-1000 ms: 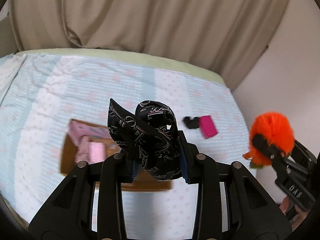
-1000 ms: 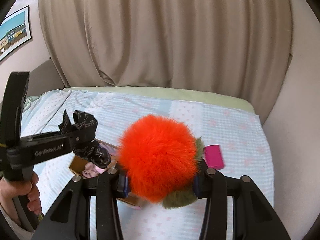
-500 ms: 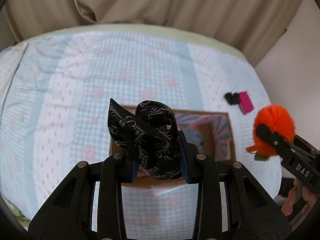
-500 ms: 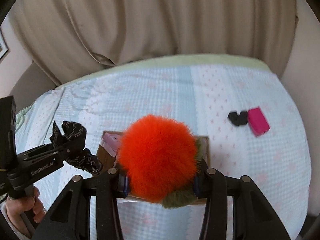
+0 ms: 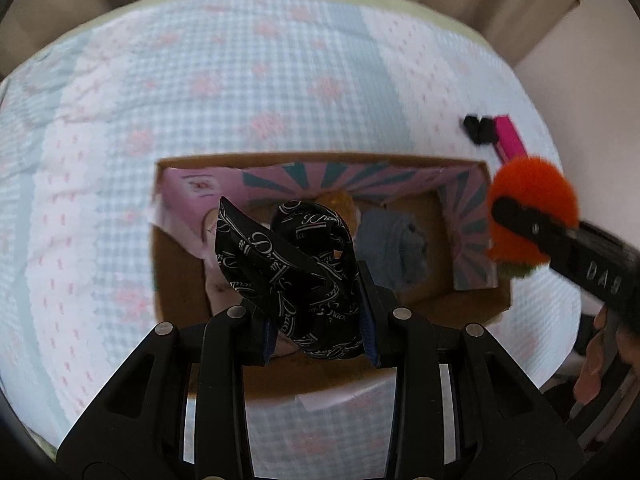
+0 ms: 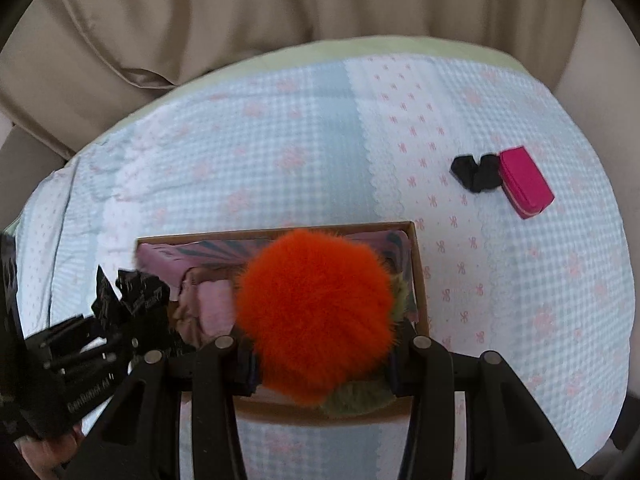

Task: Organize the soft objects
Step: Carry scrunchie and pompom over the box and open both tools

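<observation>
On the left, the left gripper has its fingers pressed in on a black bow of patterned ribbon fabric, held above the near left part of the open cardboard box that sits on the bed. The bow looks light and floppy; its loops stand free of the pinch and would likely collapse or snag if gripped there, so the knotted middle, where it is pinched now, seems the sounder hold.

Inside the box lie a pink cloth toward the left and a pale blue soft item toward the right, so dropped things should land on padding.

Further right, the right gripper has its fingers squeezed around an orange pompom with an olive-green tuft at its near side; it hangs over the right half of the box. The fur is very light and compressible, probably a little slippery, so a hold through its core is safer than one on the tips.

Far right on the bed, well apart from the box, a small black item lies touching a magenta case; the case looks stiffer and would take a grip across its narrow sides.
</observation>
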Demonstrator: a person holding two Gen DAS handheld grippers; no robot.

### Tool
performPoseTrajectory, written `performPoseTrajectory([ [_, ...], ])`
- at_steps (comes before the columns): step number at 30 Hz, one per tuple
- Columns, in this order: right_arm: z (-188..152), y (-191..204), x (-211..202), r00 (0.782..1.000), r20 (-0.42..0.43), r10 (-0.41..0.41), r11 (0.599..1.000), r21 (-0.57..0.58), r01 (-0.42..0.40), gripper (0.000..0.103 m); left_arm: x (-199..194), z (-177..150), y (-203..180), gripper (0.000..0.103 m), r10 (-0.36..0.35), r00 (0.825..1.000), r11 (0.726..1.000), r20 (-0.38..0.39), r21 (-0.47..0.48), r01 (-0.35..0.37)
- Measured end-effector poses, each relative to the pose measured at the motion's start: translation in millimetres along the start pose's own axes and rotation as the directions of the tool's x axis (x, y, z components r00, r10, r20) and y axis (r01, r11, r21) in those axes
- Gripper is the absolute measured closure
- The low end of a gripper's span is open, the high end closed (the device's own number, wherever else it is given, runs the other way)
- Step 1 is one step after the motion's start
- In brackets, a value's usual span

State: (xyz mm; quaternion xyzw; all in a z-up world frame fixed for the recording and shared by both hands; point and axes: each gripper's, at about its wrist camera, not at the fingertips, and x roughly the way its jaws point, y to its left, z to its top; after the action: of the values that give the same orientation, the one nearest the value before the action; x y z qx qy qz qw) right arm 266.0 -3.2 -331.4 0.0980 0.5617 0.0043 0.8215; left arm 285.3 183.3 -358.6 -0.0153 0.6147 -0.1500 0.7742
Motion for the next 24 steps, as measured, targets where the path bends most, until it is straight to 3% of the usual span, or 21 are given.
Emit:
performPoseTrajectory([
  [7,7.6,-11.6,46.5,0.997,-0.073,-0.001,1.0,0.012,0.002,0.061,42.3,-0.5,-11.2,0.073,0.021,0.997,0.998,-0.08,0.061,-0.016],
  [13,8.8,-13.7,63.2,0.994,-0.112,-0.001,1.0,0.019,0.004,0.061,47.9,-3.6,-18.6,0.073,0.038,0.994,0.995,-0.099,0.097,-0.029],
  [15,10.7,-15.1,65.2,0.993,-0.116,0.017,0.999,0.029,-0.014,0.054,44.1,-3.8,-21.5,0.053,0.058,0.995,0.993,-0.082,0.112,-0.048],
  [16,11.7,-15.1,65.8,0.993,-0.117,0.024,0.999,0.031,-0.021,0.04,43.9,-3.9,-21.4,0.017,0.064,0.995,0.992,-0.081,0.112,-0.055],
  [17,12.6,-15.4,65.5,0.994,-0.109,0.027,0.999,0.032,-0.023,0.015,44.1,-4.7,-20.9,0.001,0.076,0.994,0.991,-0.081,0.112,-0.067],
  [18,13.2,-15.9,65.0,0.995,-0.098,0.032,0.999,0.03,-0.029,0.002,43.7,-5.9,-19.9,0.0,0.076,0.994,0.992,-0.082,0.111,-0.066],
  [19,13.6,-16.0,64.2,0.995,-0.094,0.042,0.999,0.029,-0.04,0.0,44.9,-6.8,-18.2,0.0,0.071,0.993,0.993,-0.095,0.105,-0.061],
  [24,8.9,-16.7,56.0,0.996,-0.078,0.05,0.999,0.018,-0.049,0.0,36.9,-9.6,-9.5,0.0,0.072,0.992,0.995,-0.101,0.071,-0.065],
])
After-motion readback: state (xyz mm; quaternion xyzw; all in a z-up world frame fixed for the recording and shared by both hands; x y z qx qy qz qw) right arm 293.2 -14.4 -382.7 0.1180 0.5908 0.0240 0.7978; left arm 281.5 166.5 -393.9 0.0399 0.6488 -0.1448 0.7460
